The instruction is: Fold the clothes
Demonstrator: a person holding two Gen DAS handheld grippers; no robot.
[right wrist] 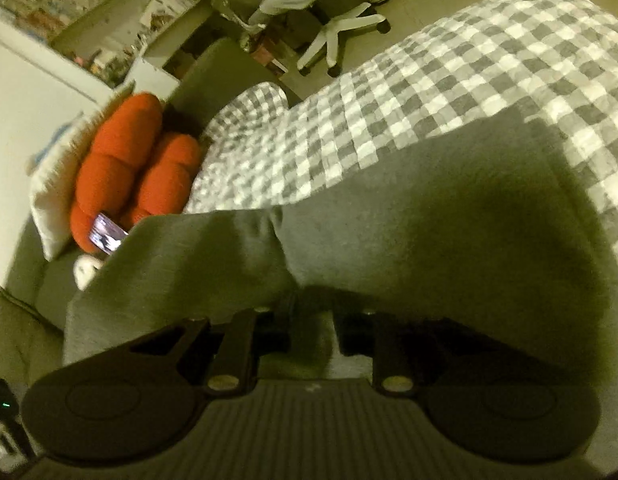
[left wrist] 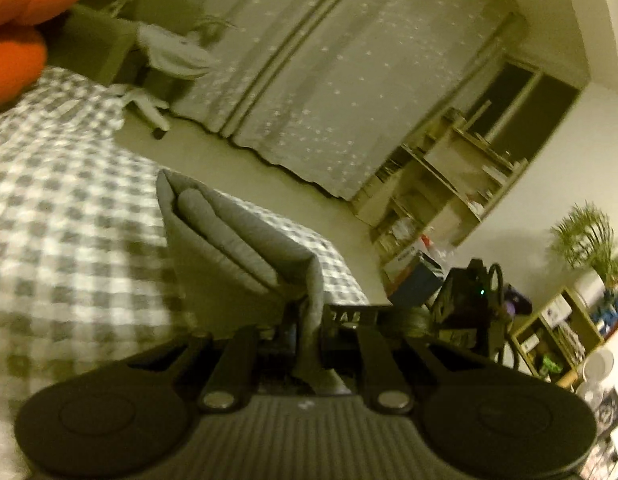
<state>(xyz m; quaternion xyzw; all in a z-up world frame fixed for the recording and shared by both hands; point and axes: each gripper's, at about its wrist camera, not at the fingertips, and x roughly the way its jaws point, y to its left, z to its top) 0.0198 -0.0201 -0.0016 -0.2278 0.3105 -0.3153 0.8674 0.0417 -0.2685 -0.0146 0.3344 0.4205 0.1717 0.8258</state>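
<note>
Dim, yellow-tinted feeds, both soft with blur.
I see a heavy shadow pooled on the grey garment (right wrist: 429, 220); the checked bedspread (left wrist: 69, 220) smears, and edges bend fisheye-style.

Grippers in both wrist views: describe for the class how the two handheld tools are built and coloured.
The left gripper and the right gripper look alike: matte black, with a ribbed grey plate between two round black discs, angled black link arms on silvery pivot pins, and black fingers. No sleeves or cables show.
</note>
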